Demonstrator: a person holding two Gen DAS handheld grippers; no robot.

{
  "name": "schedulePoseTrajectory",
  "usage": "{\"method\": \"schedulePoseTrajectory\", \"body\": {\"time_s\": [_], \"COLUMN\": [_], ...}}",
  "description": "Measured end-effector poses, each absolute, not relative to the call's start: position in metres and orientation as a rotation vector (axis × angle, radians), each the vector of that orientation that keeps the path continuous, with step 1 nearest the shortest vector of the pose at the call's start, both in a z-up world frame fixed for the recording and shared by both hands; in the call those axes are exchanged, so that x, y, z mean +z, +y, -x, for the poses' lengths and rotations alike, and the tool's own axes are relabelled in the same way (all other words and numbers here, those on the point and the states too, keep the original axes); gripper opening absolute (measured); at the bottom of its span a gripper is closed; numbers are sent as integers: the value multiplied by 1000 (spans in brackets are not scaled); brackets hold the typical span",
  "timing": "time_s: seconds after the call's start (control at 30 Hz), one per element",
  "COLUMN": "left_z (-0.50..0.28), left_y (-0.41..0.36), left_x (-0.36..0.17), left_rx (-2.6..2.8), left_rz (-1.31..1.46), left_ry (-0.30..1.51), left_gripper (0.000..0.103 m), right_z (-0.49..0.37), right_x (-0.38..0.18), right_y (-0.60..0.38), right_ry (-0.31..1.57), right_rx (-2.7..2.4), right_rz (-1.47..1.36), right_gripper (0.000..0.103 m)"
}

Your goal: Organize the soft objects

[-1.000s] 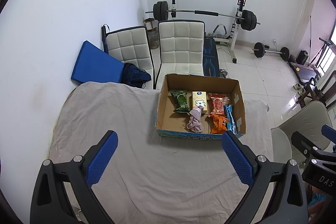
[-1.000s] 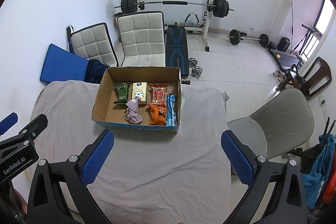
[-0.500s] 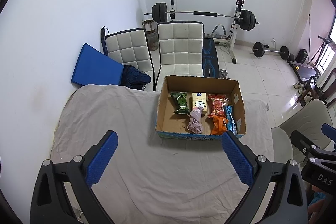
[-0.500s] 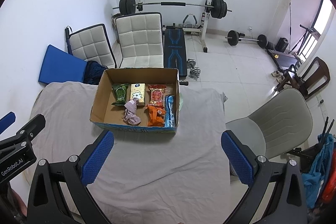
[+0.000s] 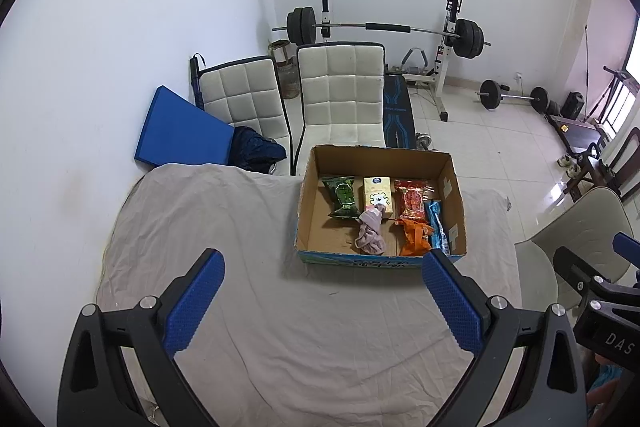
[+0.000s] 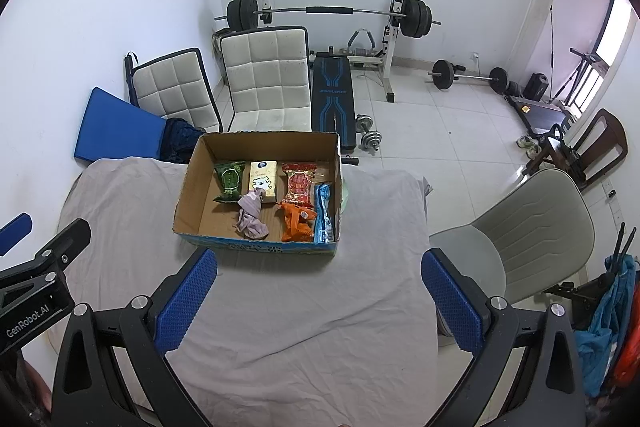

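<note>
An open cardboard box (image 5: 454, 183) (image 6: 194, 175) sits on a table covered by a grey cloth (image 5: 224, 227) (image 6: 132, 195). In it lie a green packet (image 5: 342, 195) (image 6: 229, 181), a yellow carton (image 5: 376, 193) (image 6: 264, 178), a red packet (image 5: 412, 197) (image 6: 299, 183), a blue packet (image 5: 437, 227) (image 6: 323, 213), an orange cloth (image 5: 414, 237) (image 6: 297, 223) and a mauve cloth (image 5: 370, 233) (image 6: 251, 214). My left gripper (image 5: 320, 303) is open and empty, high above the table in front of the box. My right gripper (image 6: 319, 301) is likewise open and empty.
Two white padded chairs (image 5: 340, 91) (image 6: 266, 75) and a blue mat (image 5: 180, 131) stand behind the table. A beige chair (image 6: 532, 223) stands at the table's right. A weight bench with barbell (image 6: 332, 11) and dumbbells (image 6: 368, 135) sit further back.
Both cameras have drifted slightly; the box sits a little lower in the views. Both grippers stay open and empty. Nothing in the box moved.
</note>
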State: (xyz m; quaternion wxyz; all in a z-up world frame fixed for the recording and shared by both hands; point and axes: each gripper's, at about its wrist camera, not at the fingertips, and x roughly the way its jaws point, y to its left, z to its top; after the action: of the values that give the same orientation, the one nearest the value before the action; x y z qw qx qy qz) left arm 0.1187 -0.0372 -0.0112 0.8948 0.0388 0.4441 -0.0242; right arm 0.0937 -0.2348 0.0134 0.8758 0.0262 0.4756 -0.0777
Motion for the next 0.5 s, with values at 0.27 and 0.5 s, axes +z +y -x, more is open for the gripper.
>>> {"method": "schedulePoseTrajectory", "body": {"time_s": [0.27,0.5], "left_z": [-118,-118], "left_y": [-35,-35], "left_x": [-10,-10], "left_rx": [-55,-56], "left_rz": [-80,-82], "left_ry": [921,918], "left_gripper": [101,101], "right_z": [-93,-91], "right_x": [16,24], "right_y": [-235,-229], "right_ry": [991,984], "right_rx": [-161,-162], "right_rz": [-54,-47], "right_gripper": [103,103]}}
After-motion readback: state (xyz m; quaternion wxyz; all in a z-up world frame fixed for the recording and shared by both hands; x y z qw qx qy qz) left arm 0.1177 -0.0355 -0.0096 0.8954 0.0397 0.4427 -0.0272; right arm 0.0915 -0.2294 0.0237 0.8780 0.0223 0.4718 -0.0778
